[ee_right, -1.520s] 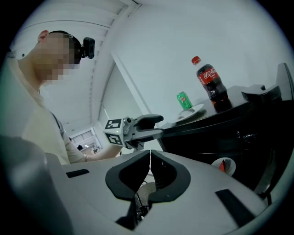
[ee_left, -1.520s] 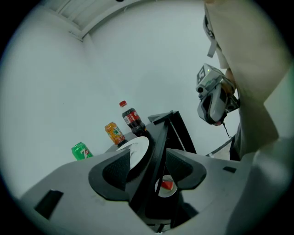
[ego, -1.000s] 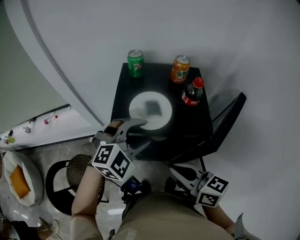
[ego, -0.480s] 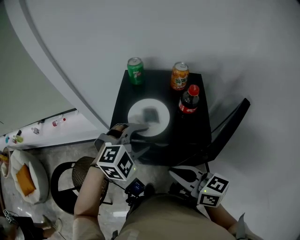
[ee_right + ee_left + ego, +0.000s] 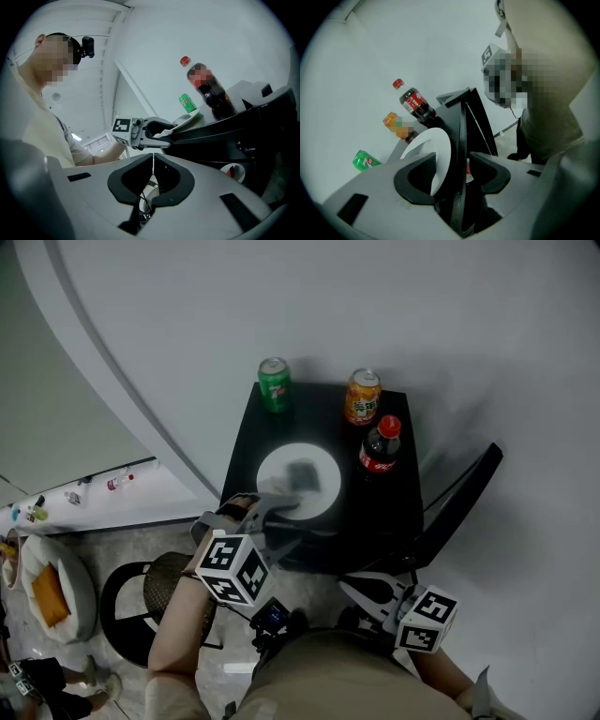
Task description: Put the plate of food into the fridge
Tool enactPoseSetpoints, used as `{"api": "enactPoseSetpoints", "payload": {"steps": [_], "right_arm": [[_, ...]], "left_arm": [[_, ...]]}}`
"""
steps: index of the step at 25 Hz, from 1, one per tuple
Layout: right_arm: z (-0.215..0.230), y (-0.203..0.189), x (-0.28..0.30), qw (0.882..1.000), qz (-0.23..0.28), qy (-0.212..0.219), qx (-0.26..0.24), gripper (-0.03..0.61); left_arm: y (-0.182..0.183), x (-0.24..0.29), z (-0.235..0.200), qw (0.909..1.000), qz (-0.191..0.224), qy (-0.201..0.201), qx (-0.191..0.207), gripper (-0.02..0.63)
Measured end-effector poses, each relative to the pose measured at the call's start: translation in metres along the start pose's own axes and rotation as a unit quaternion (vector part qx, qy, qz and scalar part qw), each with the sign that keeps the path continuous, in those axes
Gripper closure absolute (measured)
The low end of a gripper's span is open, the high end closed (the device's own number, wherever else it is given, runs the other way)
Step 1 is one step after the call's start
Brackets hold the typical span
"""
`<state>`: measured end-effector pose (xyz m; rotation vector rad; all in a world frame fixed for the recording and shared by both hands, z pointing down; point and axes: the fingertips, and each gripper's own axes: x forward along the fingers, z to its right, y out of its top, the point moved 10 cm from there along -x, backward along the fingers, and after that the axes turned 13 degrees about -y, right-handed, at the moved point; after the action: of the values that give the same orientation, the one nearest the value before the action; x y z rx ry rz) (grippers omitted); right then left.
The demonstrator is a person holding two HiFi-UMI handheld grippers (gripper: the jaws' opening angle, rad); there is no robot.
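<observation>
A white plate (image 5: 298, 481) with a dark piece of food lies on top of the small black fridge (image 5: 384, 498). My left gripper (image 5: 277, 508) sits at the plate's near rim. In the left gripper view its jaws stand apart, with the plate's rim (image 5: 439, 161) and the black edge of the fridge top between them; the left gripper (image 5: 452, 176) is open. My right gripper (image 5: 354, 583) hangs low in front of the fridge. In its own view the right gripper (image 5: 152, 180) is shut with nothing in it, and the left gripper (image 5: 157, 133) shows at the plate's rim.
A green can (image 5: 274, 383), an orange can (image 5: 363, 396) and a cola bottle (image 5: 380, 445) stand behind the plate. The fridge door (image 5: 461, 501) hangs open to the right. A small bowl (image 5: 233, 172) is inside. A round black stool (image 5: 127, 615) stands on the floor at left.
The left gripper has tilted a little at the plate's near rim. The plate and the right gripper have stayed where they were.
</observation>
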<state>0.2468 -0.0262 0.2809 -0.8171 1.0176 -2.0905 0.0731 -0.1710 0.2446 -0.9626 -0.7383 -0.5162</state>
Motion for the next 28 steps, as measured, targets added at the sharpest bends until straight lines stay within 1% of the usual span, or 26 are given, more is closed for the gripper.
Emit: {"api": "enactPoseSetpoints", "payload": {"steps": [2, 6, 11, 17, 18, 23, 27, 28], "right_arm": [[0.0, 0.0, 0.002, 1.0, -0.002, 0.003, -0.001, 0.558], [-0.001, 0.002, 0.004, 1.0, -0.004, 0.007, 0.0, 0.558], [0.001, 0.002, 0.004, 1.0, -0.004, 0.007, 0.004, 0.558], [0.0, 0.0, 0.004, 1.0, -0.005, 0.007, 0.01, 0.558], [-0.001, 0.0, 0.004, 1.0, -0.005, 0.008, 0.012, 0.558], [-0.002, -0.002, 0.008, 1.0, -0.01, 0.016, 0.017, 0.558], [-0.003, -0.004, 0.015, 0.999, -0.017, 0.021, 0.02, 0.558], [-0.002, -0.004, 0.017, 0.999, -0.019, 0.021, 0.024, 0.558]], "left_arm": [[0.002, -0.001, 0.002, 1.0, 0.004, -0.003, -0.001, 0.388], [0.003, -0.001, 0.004, 0.9999, -0.008, 0.001, 0.011, 0.388], [0.003, 0.002, 0.007, 0.9986, -0.032, 0.023, 0.035, 0.387], [0.004, 0.003, 0.007, 0.9984, -0.036, 0.031, 0.032, 0.39], [0.004, 0.002, 0.007, 0.9983, -0.036, 0.034, 0.032, 0.395], [0.004, -0.004, 0.013, 0.9976, -0.031, 0.051, 0.035, 0.467], [0.002, -0.01, 0.018, 0.9973, -0.025, 0.058, 0.039, 0.523], [0.002, -0.011, 0.019, 0.9972, -0.024, 0.058, 0.039, 0.523]]}}
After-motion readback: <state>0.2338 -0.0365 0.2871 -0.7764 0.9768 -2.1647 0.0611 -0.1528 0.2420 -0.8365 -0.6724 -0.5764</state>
